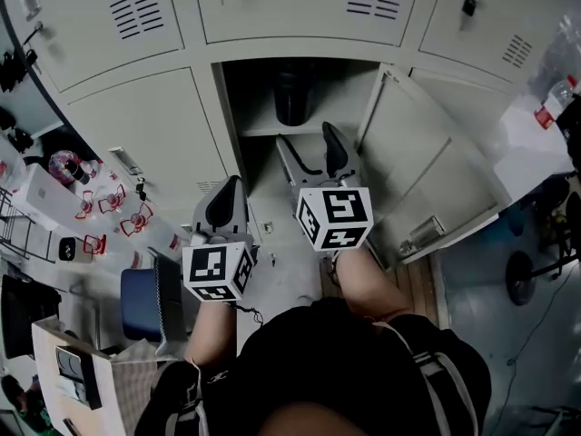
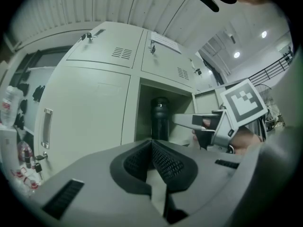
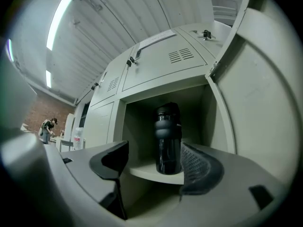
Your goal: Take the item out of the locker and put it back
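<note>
A black bottle point(image 1: 292, 94) stands upright on the shelf point(image 1: 263, 127) inside the open locker. In the right gripper view the bottle point(image 3: 168, 138) rises on that shelf point(image 3: 147, 171) just past my jaws. My right gripper point(image 1: 313, 153) point(image 3: 156, 162) is open at the locker's mouth, and its pads do not touch the bottle. My left gripper point(image 1: 227, 203) point(image 2: 152, 148) is shut with nothing in it, held lower and to the left of the opening. From the left gripper view the bottle point(image 2: 160, 119) sits beside the right gripper point(image 2: 208, 124).
The locker door point(image 1: 427, 180) hangs open to the right. Closed lockers surround the opening. A blue bin point(image 1: 141, 302) and a cluttered white table point(image 1: 91, 216) stand at the left. A clear bottle point(image 1: 554, 98) sits at the far right.
</note>
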A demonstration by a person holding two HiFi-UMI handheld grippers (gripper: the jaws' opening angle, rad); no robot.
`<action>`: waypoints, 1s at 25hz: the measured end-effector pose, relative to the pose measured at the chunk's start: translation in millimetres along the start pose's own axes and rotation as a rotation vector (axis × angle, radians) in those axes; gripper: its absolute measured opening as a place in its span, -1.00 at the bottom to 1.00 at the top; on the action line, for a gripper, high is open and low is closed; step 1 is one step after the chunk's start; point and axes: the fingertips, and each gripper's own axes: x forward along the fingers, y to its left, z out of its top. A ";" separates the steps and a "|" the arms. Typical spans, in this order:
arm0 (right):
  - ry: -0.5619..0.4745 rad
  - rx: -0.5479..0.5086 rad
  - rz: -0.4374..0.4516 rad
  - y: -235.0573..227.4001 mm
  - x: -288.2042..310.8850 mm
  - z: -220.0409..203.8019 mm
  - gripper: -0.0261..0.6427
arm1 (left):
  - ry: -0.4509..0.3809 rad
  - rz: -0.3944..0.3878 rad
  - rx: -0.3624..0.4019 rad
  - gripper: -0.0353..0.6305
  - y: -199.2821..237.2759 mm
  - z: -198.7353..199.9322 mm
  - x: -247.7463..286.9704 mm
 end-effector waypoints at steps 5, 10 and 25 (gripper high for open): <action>0.034 -0.023 -0.025 -10.4 42.9 5.1 0.25 | 0.004 0.031 0.001 -0.86 11.3 -1.3 -1.2; 0.081 -0.022 -0.044 -22.2 75.5 5.3 0.37 | 0.003 0.068 0.002 -0.86 24.3 -1.2 -4.3; 0.239 0.018 -0.009 -39.5 136.9 -15.3 0.35 | -0.008 0.117 -0.003 -0.86 37.6 0.5 0.6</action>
